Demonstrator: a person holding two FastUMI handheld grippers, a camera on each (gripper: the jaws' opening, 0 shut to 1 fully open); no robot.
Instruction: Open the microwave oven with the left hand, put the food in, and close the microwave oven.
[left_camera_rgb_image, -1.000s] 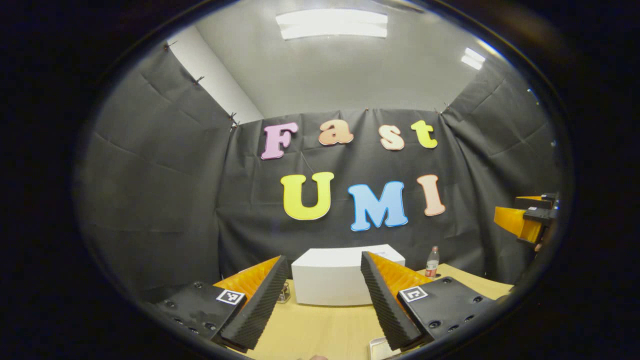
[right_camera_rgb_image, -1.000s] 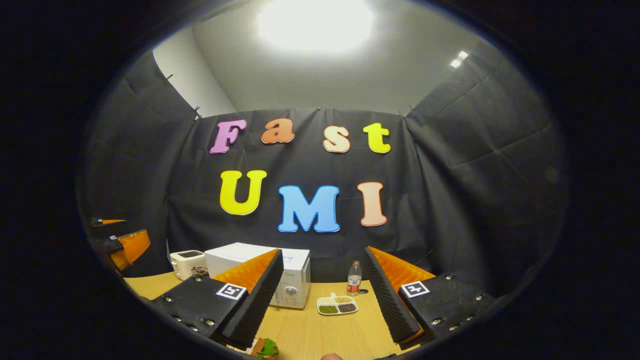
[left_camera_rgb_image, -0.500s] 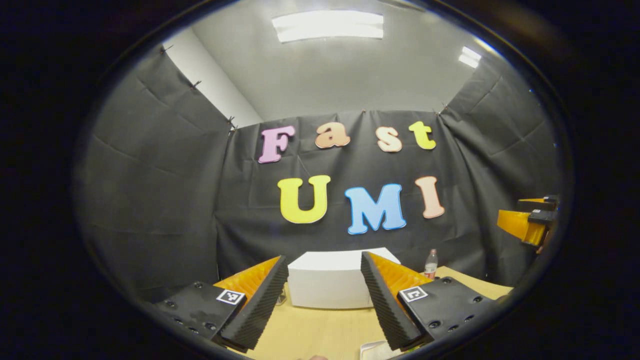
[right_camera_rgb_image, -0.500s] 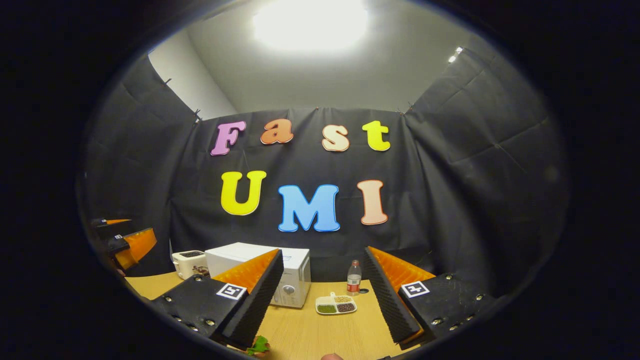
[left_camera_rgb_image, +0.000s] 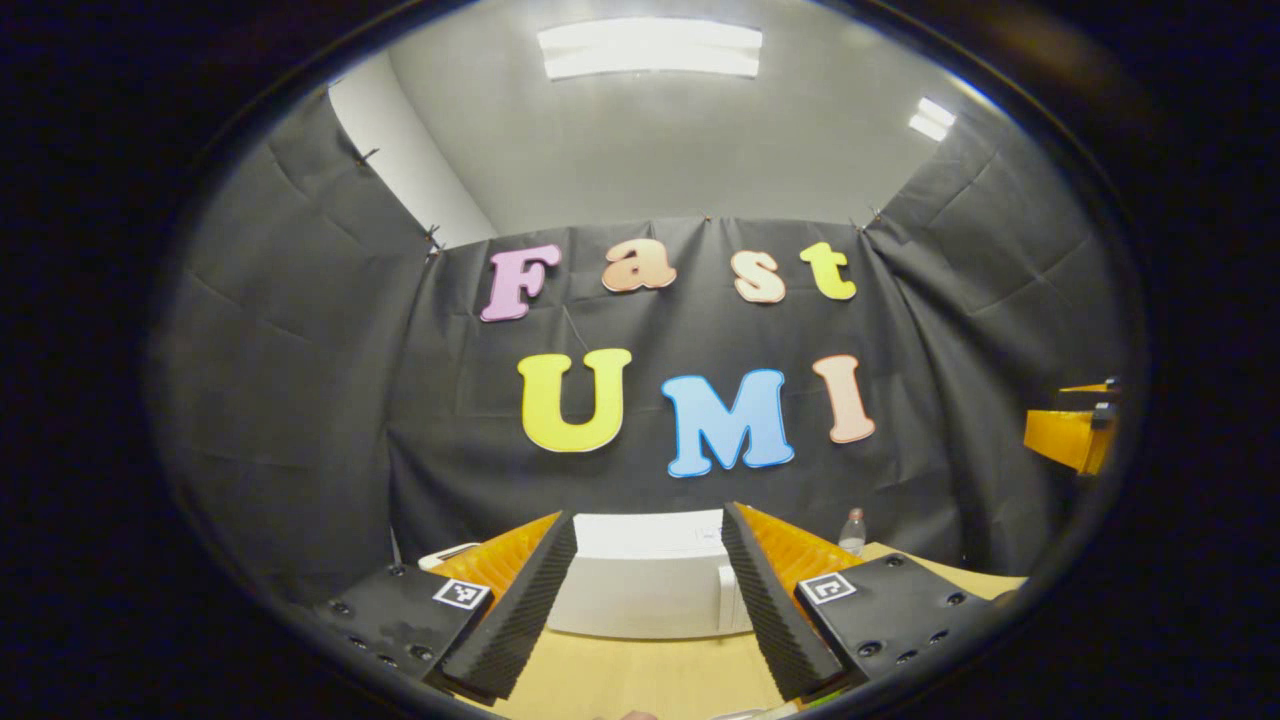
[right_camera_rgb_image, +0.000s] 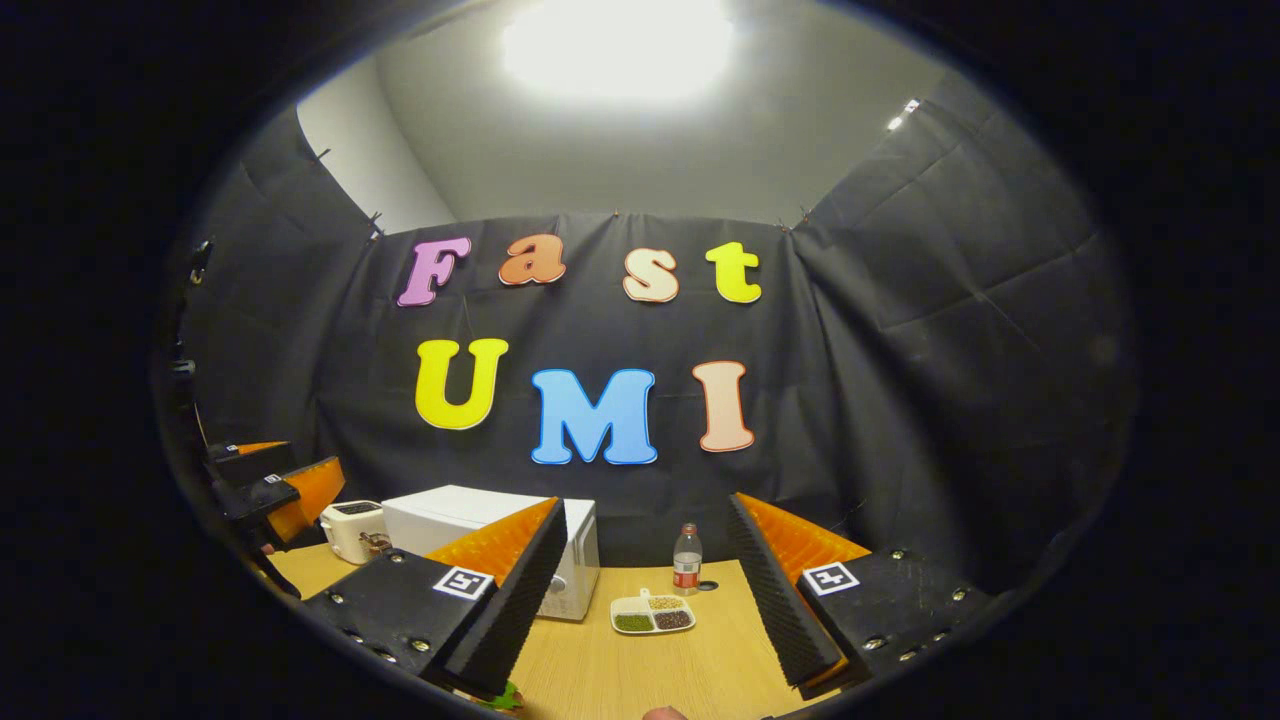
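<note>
The white microwave stands shut on the wooden table, straight ahead between my left gripper's fingers, its door handle by the right finger. My left gripper is open, holds nothing, and hangs short of the door. My right gripper is open too, above the table's front part. A green scrap of the food peeks out under its left finger, mostly hidden. In the right gripper view the microwave sits left of centre, and the left gripper hovers at the far left.
A white toaster stands left of the microwave. A clear bottle and a divided dish of beans sit to its right. The black cloth wall closes the back. The right gripper hangs at the far right of the left gripper view.
My left gripper has moved closer to the microwave and lower, so the door handle now shows. In the right gripper view the food has slid almost under the bottom edge.
</note>
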